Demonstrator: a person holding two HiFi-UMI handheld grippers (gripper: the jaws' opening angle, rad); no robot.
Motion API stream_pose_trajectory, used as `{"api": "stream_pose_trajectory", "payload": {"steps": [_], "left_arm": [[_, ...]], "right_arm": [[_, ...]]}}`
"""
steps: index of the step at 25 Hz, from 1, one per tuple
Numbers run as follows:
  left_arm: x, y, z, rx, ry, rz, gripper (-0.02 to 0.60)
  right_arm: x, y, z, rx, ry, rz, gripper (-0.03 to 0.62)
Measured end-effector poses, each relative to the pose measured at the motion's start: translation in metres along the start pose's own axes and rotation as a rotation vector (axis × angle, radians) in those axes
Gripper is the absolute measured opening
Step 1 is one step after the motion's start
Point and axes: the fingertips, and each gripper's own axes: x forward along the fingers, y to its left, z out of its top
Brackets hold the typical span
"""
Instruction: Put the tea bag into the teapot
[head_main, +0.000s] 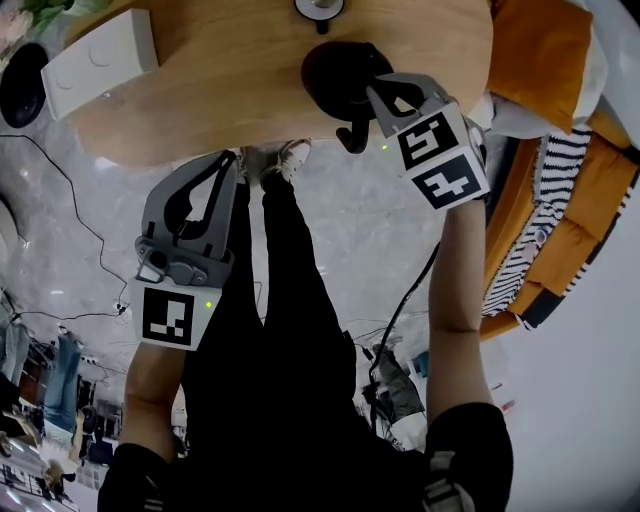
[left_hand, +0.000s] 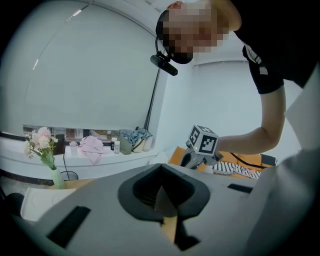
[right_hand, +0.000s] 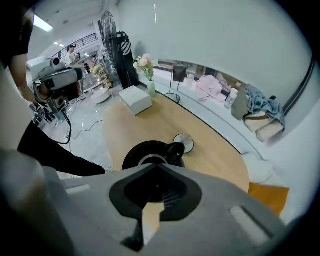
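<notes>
bright even indoor light | fisheye edge distortion | near foreground blurred

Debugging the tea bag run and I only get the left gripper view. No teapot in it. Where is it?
Observer: The black teapot stands on the wooden table, near the edge on the person's side.
Operator: Right tool?
Observer: The right tool is held close by the teapot and points at it, jaws together with nothing between them.
Operator: Tea bag?
Observer: I can't make out a tea bag in any view. A small round dish sits on the table just beyond the teapot; what lies on it is too small to tell.
</notes>
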Motion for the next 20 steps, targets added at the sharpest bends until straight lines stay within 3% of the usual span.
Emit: {"api": "stream_pose_trajectory", "payload": {"steps": [10, 20], "left_arm": [[0.003, -0.011, 0.014, 0.031, -0.006, -0.027, 0.008], [-0.005, -0.031, 0.056, 0.084, -0.052, -0.053, 0.008]], "right_arm": [[-0.018, -0.001, 0.006, 0.132, -0.128, -0.058, 0.005], [-0.057, 0.004, 0.010, 0.221, -0.202, -0.131, 0.005]]}}
